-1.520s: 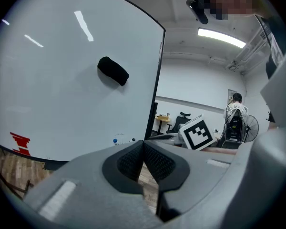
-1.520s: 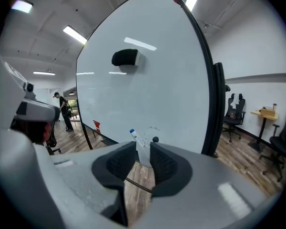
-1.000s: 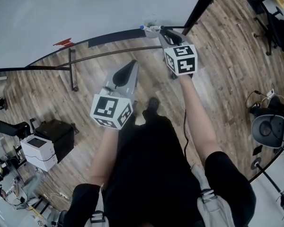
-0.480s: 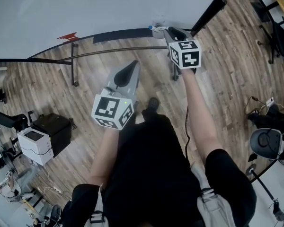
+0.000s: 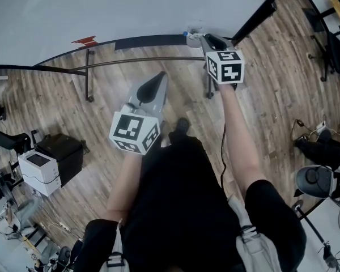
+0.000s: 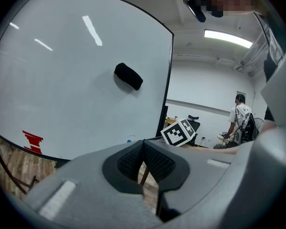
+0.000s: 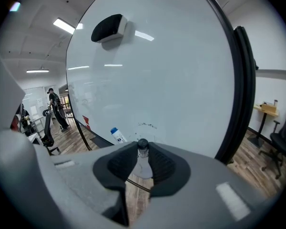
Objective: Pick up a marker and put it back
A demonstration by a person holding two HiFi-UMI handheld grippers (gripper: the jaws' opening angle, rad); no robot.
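Observation:
A marker (image 7: 142,145) with a black cap and pale body stands at the whiteboard tray (image 5: 147,41), right between my right gripper's (image 7: 142,152) fingertips. The jaws are closing round it, and the pads sit close on either side without clearly pressing. In the head view the right gripper (image 5: 205,38) reaches to the tray at the board's right end. My left gripper (image 5: 157,78) hangs lower and to the left, over the wooden floor. Its jaws are shut with nothing between them (image 6: 143,151).
The whiteboard (image 5: 102,10) fills the top, with a black eraser (image 7: 108,27) stuck high on it and a red mark (image 5: 84,40) low left. A blue-capped white item (image 7: 117,135) lies on the tray. Nearby are a printer (image 5: 39,169), a chair (image 5: 314,177) and a person (image 6: 240,123).
My right gripper has edged up and to the right toward the tray. The left gripper has kept its place.

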